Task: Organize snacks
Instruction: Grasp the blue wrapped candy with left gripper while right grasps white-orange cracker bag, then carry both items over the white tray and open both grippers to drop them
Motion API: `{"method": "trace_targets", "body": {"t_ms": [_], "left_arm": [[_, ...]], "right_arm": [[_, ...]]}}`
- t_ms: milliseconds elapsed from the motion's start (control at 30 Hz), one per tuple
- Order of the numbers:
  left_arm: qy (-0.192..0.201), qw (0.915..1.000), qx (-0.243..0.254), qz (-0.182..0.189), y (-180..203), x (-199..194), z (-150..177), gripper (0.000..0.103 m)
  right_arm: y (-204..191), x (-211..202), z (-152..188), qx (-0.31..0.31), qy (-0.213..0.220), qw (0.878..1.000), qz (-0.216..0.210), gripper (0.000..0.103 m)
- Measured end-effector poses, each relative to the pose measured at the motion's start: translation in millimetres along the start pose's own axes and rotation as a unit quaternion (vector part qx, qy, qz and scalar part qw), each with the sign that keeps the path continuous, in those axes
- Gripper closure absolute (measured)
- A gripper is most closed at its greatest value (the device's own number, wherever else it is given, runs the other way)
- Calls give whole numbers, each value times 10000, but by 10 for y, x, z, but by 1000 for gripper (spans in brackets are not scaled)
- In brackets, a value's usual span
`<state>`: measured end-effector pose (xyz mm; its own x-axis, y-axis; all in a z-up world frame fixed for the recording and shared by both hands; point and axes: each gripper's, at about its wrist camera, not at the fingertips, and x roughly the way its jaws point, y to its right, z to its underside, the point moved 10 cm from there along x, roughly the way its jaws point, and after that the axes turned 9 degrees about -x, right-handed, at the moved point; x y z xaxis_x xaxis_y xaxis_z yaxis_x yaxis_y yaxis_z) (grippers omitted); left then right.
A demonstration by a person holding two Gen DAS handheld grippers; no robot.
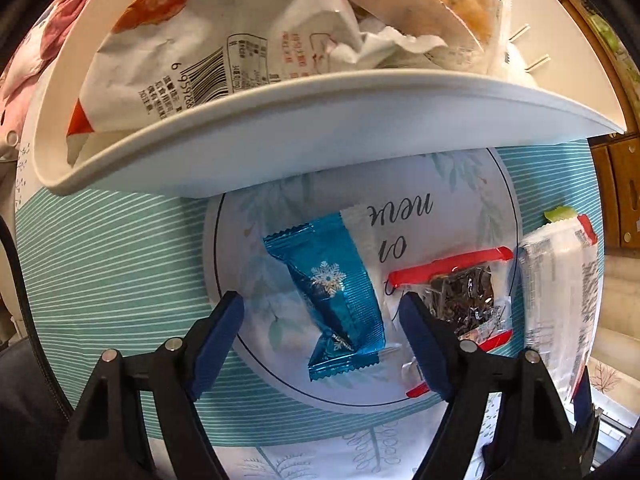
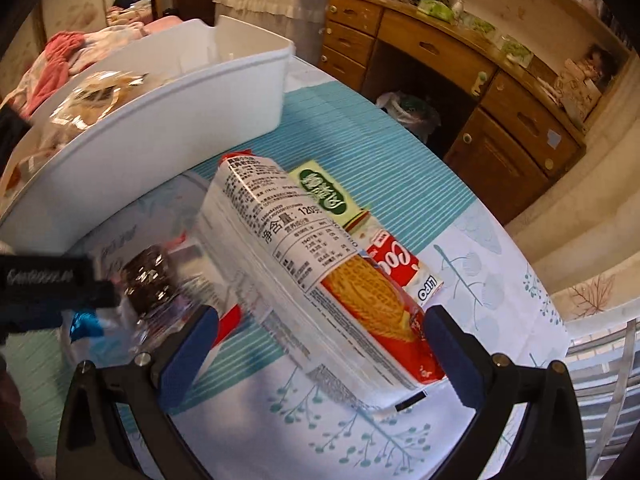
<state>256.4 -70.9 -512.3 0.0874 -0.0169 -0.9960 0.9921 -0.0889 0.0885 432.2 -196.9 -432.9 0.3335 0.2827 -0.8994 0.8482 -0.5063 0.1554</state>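
Blue candy wrapper: glossy metallic foil, ribbed. White bin: smooth matt plastic. Desk: varnished wood.

A white plastic bin stands on the table, holding a white-and-orange snack bag and a clear-wrapped bread roll. Near it, a blue foil candy packet with a snowflake print lies flat. Just beside it lies a clear red-edged pouch of dark snack. A long red-and-white biscuit pack lies tilted across a red-and-green wafer packet.
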Motion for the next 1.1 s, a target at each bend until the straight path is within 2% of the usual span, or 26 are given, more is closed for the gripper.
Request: {"method": "trace_targets", "body": {"t_ms": [133,200,267,367,467,667,867,1000,1100], "left_arm": [[34,9998,-17,-179,48,15,-94,42],[20,9998,-29,-208,37,19,-111,47],[22,9995,-21,-309,16,19,-126,57],[61,9994,130,-313,33,30,-137,61],[10,9995,161,-288,47,61,-131,63],[-369,9970,422,-526,-108,90,40,63],[-561,9921,875,-706,-221,65,175,64],[-580,9881,1219,-738,-212,-17,250,65],[-608,9855,1397,-742,-236,-105,268,65]], "right_arm": [[71,171,28,316,-271,9988,-256,3],[69,194,37,244,-288,9991,-212,5],[55,206,53,139,-294,9994,-136,5],[37,216,87,9,-314,9995,2,12],[13,173,119,-3,-282,9996,2,20],[-71,53,264,30,-507,9987,-100,31],[-92,-52,528,940,-985,9897,-435,34],[-160,-157,767,1662,-1217,9758,-737,35],[-236,-267,930,2015,-1353,9669,-783,36]]}}
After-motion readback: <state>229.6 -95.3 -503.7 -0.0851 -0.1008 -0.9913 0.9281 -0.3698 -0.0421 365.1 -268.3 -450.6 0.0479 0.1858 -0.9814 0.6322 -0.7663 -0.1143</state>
